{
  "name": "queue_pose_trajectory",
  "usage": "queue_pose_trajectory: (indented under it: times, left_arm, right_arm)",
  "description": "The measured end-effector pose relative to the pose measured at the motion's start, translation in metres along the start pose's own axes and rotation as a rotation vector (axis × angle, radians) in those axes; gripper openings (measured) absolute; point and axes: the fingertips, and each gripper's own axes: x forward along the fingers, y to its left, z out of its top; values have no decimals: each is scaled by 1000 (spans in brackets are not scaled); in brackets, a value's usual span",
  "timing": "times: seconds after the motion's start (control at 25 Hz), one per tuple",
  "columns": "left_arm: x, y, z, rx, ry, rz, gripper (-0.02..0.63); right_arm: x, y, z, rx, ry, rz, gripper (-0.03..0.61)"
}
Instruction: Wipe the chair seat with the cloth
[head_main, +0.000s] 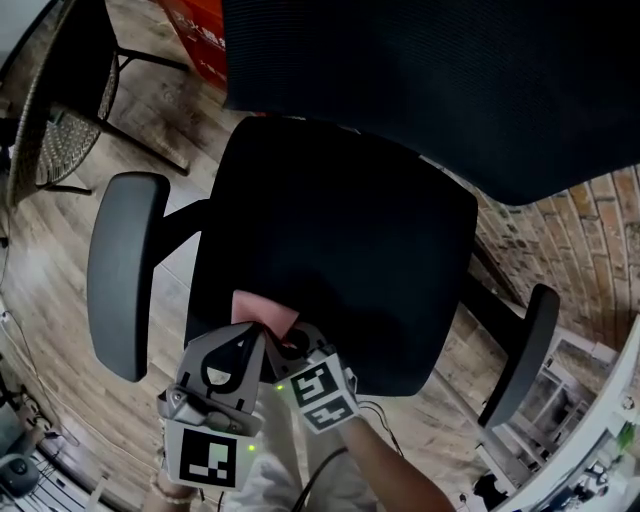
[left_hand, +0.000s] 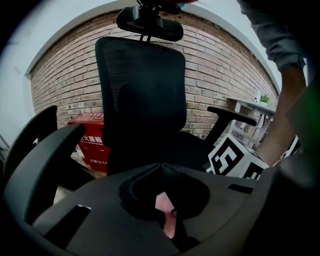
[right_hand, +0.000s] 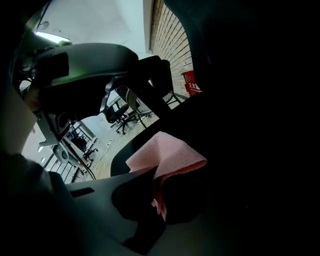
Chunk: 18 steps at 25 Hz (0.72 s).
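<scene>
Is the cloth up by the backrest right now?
No, the cloth sits at the seat's front edge, far from the backrest.

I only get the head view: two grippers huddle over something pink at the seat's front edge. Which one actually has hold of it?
Observer: The left gripper does. In the left gripper view its jaws are shut on the cloth.
Operator: So the right one is just hovering?
Observer: No. In the right gripper view the right gripper is shut on it too, and the cloth folds over just beyond the jaws.
Operator: Is there anything on top of the backrest? It's cut off for me.
Observer: Yes, a headrest sits above it.
</scene>
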Motion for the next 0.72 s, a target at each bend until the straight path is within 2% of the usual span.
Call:
queue_pose_trajectory:
  times: [0.2, 0.32, 0.52, 0.72]
  left_arm:
    - [-1, 1, 2, -13, -4, 12, 18]
    - [3, -1, 8, -6, -19, 6, 18]
    - [11, -9, 17, 7, -34, -11, 18]
    - [22, -21, 32, 31, -53, -40, 18]
  right_arm:
    - [6, 27, -8, -25, 23, 65, 51]
    - [1, 18, -10, -10, 23, 43, 51]
    - [-22, -27, -16, 42, 9, -61, 51]
    - [-68, -103, -22, 122, -24, -235, 51]
